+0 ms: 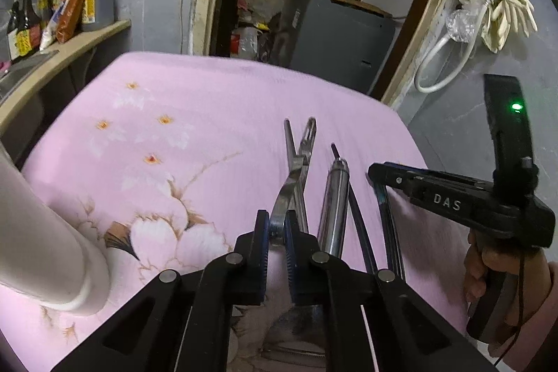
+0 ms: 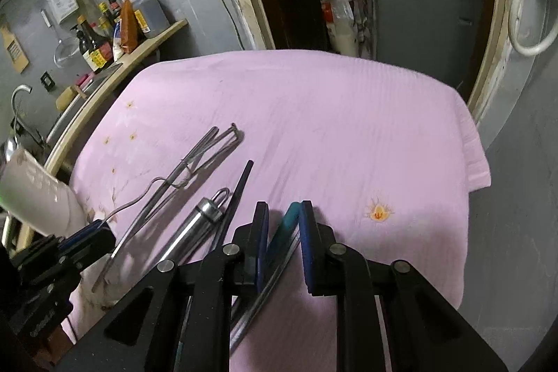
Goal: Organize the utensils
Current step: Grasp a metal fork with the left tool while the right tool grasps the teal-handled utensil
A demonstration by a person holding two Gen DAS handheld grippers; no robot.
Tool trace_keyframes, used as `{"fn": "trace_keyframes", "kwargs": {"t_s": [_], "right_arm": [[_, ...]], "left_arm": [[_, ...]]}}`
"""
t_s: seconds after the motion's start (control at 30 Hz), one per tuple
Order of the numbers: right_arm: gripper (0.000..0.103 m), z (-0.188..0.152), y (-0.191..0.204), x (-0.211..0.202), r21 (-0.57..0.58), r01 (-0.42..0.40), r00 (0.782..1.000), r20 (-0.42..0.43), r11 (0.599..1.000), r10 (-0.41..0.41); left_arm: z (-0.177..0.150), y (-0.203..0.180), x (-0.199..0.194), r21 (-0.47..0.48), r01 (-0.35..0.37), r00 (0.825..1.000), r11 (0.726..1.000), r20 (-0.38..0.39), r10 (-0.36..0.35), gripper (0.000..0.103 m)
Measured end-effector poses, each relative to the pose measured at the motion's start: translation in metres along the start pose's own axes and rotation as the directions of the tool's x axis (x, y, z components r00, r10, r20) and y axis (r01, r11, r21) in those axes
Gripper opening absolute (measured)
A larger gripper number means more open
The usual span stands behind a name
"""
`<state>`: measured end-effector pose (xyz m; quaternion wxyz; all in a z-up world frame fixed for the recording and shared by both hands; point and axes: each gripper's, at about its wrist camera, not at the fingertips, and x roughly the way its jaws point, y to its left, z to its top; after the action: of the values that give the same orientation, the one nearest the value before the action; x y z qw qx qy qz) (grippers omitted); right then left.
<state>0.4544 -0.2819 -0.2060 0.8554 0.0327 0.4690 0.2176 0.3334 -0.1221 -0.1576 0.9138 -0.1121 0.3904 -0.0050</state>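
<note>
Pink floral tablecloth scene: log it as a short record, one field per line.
surface: pink floral tablecloth
left gripper: shut on flat steel utensil
right gripper: shut on teal-handled utensil
lying loose: round steel handle, thin black stick
container: white cylindrical holder, at the cloth's left edge

Table under pink flowered cloth, steel utensils lying side by side, white cylinder

Both tongs are matte black with silver pivot pins and ribbed blue pads. The right tongs have "DAS" stamped on the side and a green light, plus a pink sleeve on that arm.
</note>
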Motion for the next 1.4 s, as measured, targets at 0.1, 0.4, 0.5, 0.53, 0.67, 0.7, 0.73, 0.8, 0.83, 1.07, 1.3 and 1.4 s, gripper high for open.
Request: {"fn": "trace_keyframes", "kwargs": {"t_s": [0.1,0.4,0.5,0.53,0.67,0.7,0.73,0.8,0.83,1.07,1.3,1.4], "right_arm": [[0.016,0.0,-0.002,0.003,0.04,-0.022,0.999,-0.029,0.999,0.023],[0.016,-0.012,0.013,0.011,0.016,-0.025,0.995,-0.094,1.0,0.027],[0.016,-0.004,0.022,0.015,-0.006,0.012,0.994,-0.108,1.0,-0.012],[0.016,-0.001,0.024,0.016,-0.017,0.025,0.993,-0.112,1.0,-0.027],[0.011,0.004,0.036,0.017,-0.059,0.091,0.99,-0.106,0.994,-0.097],[0.01,0.005,0.034,0.015,-0.045,0.086,0.991,-0.102,0.995,-0.091],[0.009,0.003,0.032,0.012,-0.011,0.062,0.993,-0.096,0.998,-0.063],[0.008,0.0,0.024,0.002,0.047,0.02,0.997,-0.075,0.999,-0.017],[0.008,-0.003,0.024,-0.008,0.065,0.007,0.999,-0.046,0.998,-0.004],[0.007,-0.021,0.031,-0.07,0.086,-0.038,0.996,0.088,0.996,0.031],[0.007,-0.048,0.04,-0.133,0.124,-0.048,0.976,0.219,0.991,0.02],[0.007,-0.065,0.043,-0.159,0.131,-0.046,0.964,0.264,0.99,0.009]], "left_arm": [[0.005,-0.004,-0.009,0.003,-0.007,0.999,1.0,0.038,0.007,0.009],[0.019,-0.011,-0.034,0.023,-0.013,0.993,1.0,0.117,0.01,0.009],[0.02,-0.013,-0.041,0.032,-0.012,0.992,0.999,0.125,0.007,0.008],[0.02,-0.013,-0.043,0.036,-0.014,0.992,0.999,0.125,0.009,0.009],[0.019,-0.013,-0.049,0.04,-0.015,0.992,0.999,0.122,0.01,0.009],[0.018,-0.012,-0.051,0.037,-0.016,0.993,0.999,0.121,0.011,0.009],[0.018,-0.011,-0.054,0.034,-0.014,0.993,0.999,0.121,0.01,0.009],[0.017,-0.011,-0.06,0.03,-0.013,0.992,0.999,0.128,0.009,0.008],[0.017,-0.011,-0.065,0.033,-0.012,0.991,0.999,0.133,0.007,0.008],[0.022,-0.008,-0.096,0.056,0.002,0.986,0.998,0.165,-0.011,0.008],[0.021,-0.001,-0.128,0.06,0.035,0.985,0.998,0.167,-0.044,0.008],[0.019,0.003,-0.146,0.075,0.044,0.984,0.996,0.169,-0.056,0.008]]}}
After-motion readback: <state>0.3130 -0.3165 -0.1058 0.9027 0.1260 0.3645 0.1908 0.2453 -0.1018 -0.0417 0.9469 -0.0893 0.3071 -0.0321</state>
